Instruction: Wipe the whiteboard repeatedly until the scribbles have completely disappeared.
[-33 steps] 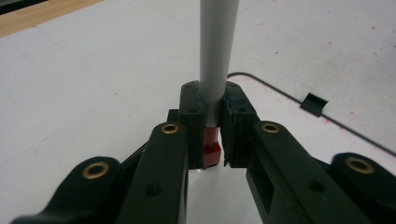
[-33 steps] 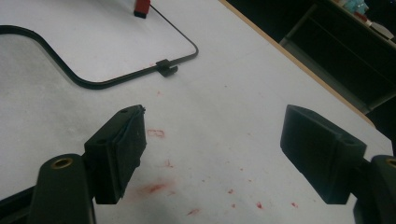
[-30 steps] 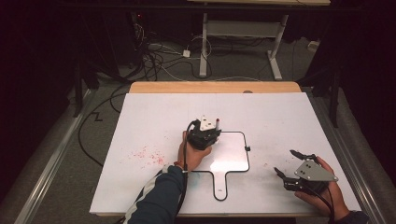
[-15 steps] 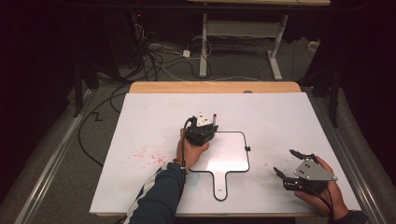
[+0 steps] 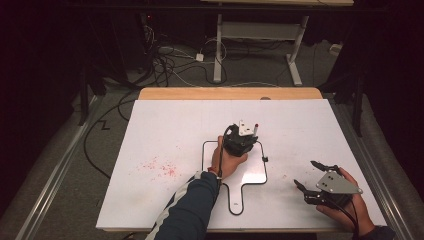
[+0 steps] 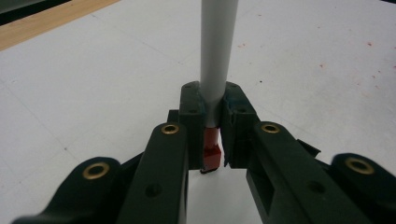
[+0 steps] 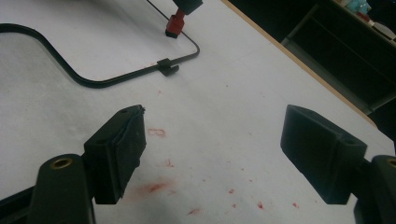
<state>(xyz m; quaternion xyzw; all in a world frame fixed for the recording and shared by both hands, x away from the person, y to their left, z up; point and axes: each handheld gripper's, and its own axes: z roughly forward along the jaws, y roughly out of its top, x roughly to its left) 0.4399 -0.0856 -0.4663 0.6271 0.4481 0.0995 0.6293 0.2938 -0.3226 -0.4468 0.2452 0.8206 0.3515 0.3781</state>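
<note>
The left gripper (image 5: 243, 136) has its fingers (image 6: 236, 112) closed tight on a grey marker (image 6: 215, 60) with a red tip (image 6: 211, 151), held upright over the far right corner of the small paddle-shaped whiteboard (image 5: 250, 175) that lies on the white worktop (image 5: 165, 130); in the right gripper view the red tip (image 7: 176, 24) hangs just at the board's black frame (image 7: 116, 77). The right gripper (image 5: 315, 182) rests well apart near the worktop's near right edge, its fingers (image 7: 121, 149) spread wide and holding nothing. As I judge it, the marker is picked up and brought to the board, yet no stroke shows on the board itself, so the writing is left to do; whether the tip touches the surface cannot be told; the board's middle is hidden by the hand (image 5: 227, 159); the red smears (image 5: 159, 167) on the worktop are too faint to read.
</note>
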